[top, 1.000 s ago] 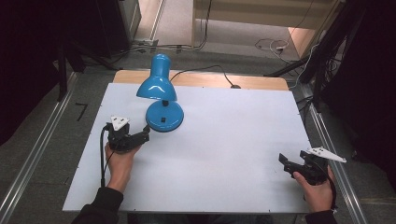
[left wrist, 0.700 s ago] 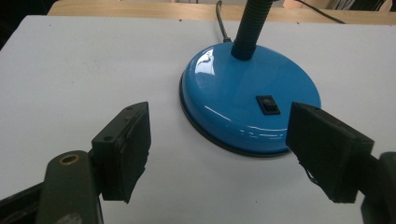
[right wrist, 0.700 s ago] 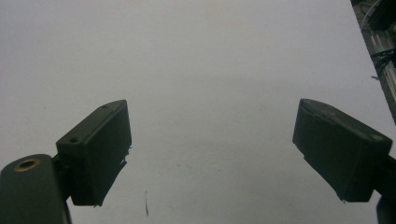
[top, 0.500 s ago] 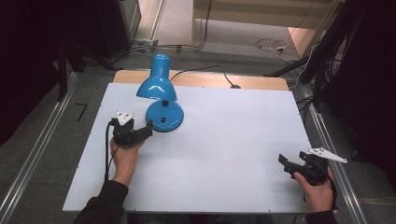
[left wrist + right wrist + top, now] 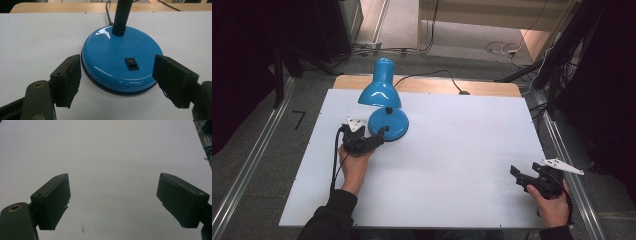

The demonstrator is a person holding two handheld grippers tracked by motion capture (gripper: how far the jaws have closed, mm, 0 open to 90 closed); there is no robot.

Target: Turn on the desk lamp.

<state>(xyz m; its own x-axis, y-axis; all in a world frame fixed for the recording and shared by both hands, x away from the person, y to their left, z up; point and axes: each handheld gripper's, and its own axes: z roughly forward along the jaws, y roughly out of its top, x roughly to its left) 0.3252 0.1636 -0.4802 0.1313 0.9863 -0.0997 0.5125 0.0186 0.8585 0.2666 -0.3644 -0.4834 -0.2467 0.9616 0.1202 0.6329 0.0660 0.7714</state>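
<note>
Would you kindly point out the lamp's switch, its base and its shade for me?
switch [image 5: 131, 63], left gripper view, middle of the black rocker.
base [image 5: 105, 53], left gripper view, bare blue top beside the neck.
shade [image 5: 379, 93], high view, middle of the blue cone.

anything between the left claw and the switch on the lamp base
Nothing visible. The left claw is open with its jaws on either side of the blue lamp base, and the black switch sits uncovered on top, facing it.

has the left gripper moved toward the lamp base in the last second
Yes. The left gripper has advanced up the table to the blue lamp base, jaws open either side of it.
</note>
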